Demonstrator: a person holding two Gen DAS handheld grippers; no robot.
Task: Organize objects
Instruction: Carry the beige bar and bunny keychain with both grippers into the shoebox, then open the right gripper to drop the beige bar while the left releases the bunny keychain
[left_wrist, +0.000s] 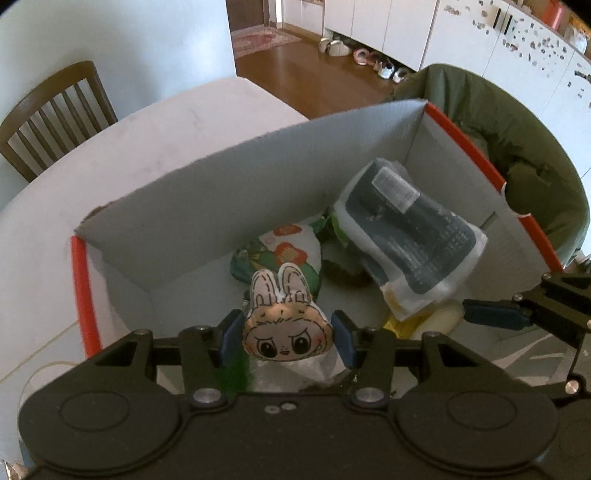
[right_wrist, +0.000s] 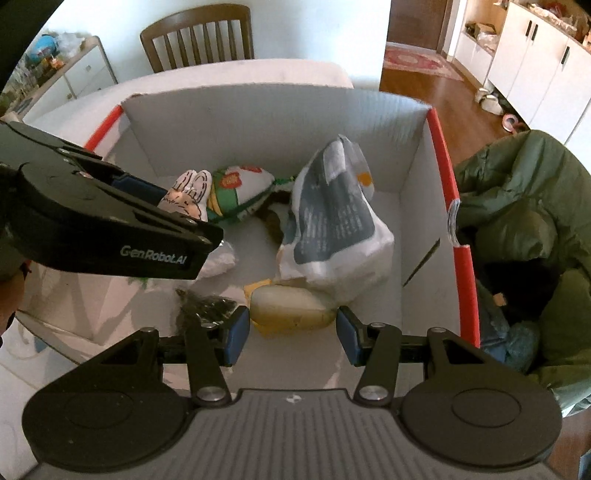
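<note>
Two grippers are over one open white cardboard box (left_wrist: 207, 192) with red-edged flaps, which stands on a white table (left_wrist: 155, 122). Left gripper (left_wrist: 286, 338): blue pads close against both sides of a bunny-face plush (left_wrist: 282, 325), the jaws clamped on it; the plush is held above the near-left part of the box interior, ears pointing toward the far wall. Right-wrist view confirms it: plush ears (right_wrist: 190, 194) stick out past the left gripper's fingertips (right_wrist: 142, 186). Right gripper (right_wrist: 291, 332): jaws spread wide, nothing between the pads; it hangs above the near edge of the box, over a pale yellow packet (right_wrist: 291, 308) on the box floor. Contact between pads and packet cannot be told. Box contents: a large white-and-grey bag (right_wrist: 332, 221) leaning toward the right wall, a green-and-white pouch with orange flowers (right_wrist: 240, 190) near the far wall, a crumpled clear wrapper (right_wrist: 221, 258) under the left gripper, and a small dark item (right_wrist: 208, 306) beside the right gripper's left pad. A green jacket (right_wrist: 517, 206) lies just outside the box's right wall. A wooden chair (right_wrist: 199, 37) stands beyond the table.
</note>
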